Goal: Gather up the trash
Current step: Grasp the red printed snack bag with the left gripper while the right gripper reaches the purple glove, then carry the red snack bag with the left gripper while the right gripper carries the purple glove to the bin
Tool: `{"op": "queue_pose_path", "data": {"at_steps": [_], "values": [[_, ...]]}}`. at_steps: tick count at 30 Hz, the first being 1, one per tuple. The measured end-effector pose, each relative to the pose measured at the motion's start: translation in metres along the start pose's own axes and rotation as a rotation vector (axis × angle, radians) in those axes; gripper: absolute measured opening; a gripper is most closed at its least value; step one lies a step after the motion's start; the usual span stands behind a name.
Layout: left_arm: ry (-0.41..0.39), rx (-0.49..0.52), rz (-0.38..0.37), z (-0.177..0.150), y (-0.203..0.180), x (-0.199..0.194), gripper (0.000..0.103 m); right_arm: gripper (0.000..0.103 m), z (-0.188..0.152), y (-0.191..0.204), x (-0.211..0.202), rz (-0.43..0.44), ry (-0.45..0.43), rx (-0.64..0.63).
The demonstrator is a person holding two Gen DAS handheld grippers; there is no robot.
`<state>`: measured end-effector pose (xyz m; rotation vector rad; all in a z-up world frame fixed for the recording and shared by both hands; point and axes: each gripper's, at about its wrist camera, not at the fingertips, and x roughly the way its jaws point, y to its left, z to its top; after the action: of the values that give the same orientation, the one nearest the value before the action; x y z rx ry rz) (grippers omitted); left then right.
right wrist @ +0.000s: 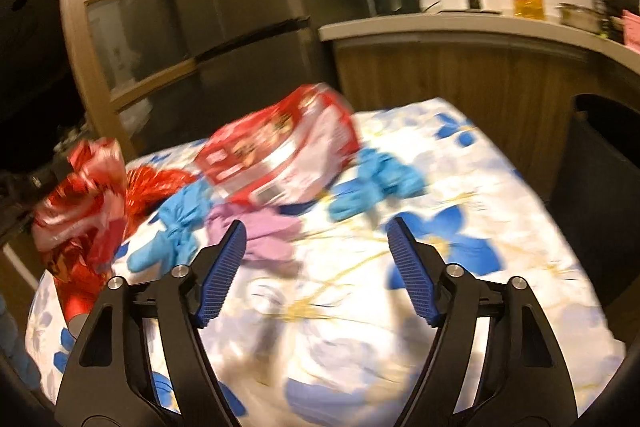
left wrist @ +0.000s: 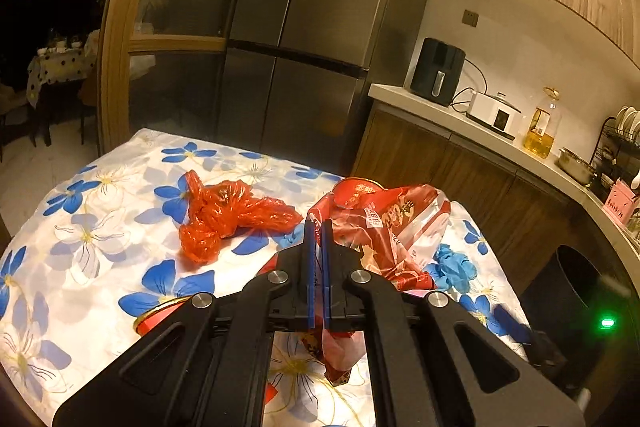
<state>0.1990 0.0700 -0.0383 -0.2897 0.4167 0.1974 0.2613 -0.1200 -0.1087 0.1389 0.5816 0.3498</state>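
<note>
Pinching a red snack wrapper [left wrist: 340, 351] in the closed left claw [left wrist: 319, 227] | right claw [right wrist: 316, 227] spread wide, pink rag [right wrist: 268, 231] just ahead | worktop [right wrist: 480, 195] beneath

The tabletop cloth [left wrist: 100, 227] was white, printed with blue flowers and thin gold lines. A crumpled plastic bag [left wrist: 232, 215] was translucent orange-red. The snack wrapper [left wrist: 384, 223] was red and white with clear panels. Gloves [right wrist: 376, 183] were bright blue; a rag [right wrist: 264, 235], blurred, appeared pink-purple. Each tool [right wrist: 316, 239] was black with blue pads [right wrist: 222, 279].
</note>
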Motion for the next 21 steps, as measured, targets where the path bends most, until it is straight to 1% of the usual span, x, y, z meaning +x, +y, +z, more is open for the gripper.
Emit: {"op": "queue_pose_path", "data": {"at_steps": [5, 6, 8, 9, 11, 12, 14, 16, 17, 21], "values": [[-0.008, 0.006, -0.008, 0.002, 0.005, -0.003, 0.002, 0.056, -0.002, 0.015, 0.026, 0.037, 0.075, -0.023], [-0.009, 0.007, -0.006, 0.002, 0.006, -0.003, 0.002, 0.055, -0.002, 0.016, 0.029, 0.043, 0.085, -0.023], [-0.008, -0.001, -0.004, 0.003, 0.009, -0.003, 0.002, 0.046, -0.003, 0.019, 0.033, 0.053, 0.099, -0.027], [-0.007, -0.004, -0.004, 0.003, 0.01, -0.003, 0.002, 0.043, -0.004, 0.021, 0.036, 0.058, 0.11, -0.033], [-0.006, -0.006, -0.003, 0.004, 0.012, -0.002, 0.002, 0.031, -0.005, 0.024, 0.041, 0.062, 0.124, -0.043], [-0.006, -0.007, -0.002, 0.004, 0.013, -0.002, 0.002, 0.028, -0.006, 0.026, 0.042, 0.065, 0.13, -0.049], [-0.005, -0.01, -0.003, 0.004, 0.014, -0.002, 0.002, 0.014, -0.006, 0.026, 0.043, 0.072, 0.134, -0.054], [-0.004, -0.013, -0.003, 0.004, 0.015, -0.001, 0.002, 0.005, -0.006, 0.027, 0.042, 0.084, 0.133, -0.059], [-0.003, -0.014, -0.004, 0.004, 0.015, -0.001, 0.002, 0.002, -0.006, 0.028, 0.041, 0.091, 0.129, -0.063], [-0.003, -0.012, -0.003, 0.004, 0.015, -0.001, 0.002, 0.0, -0.005, 0.031, 0.033, 0.109, 0.1, -0.075]]}}
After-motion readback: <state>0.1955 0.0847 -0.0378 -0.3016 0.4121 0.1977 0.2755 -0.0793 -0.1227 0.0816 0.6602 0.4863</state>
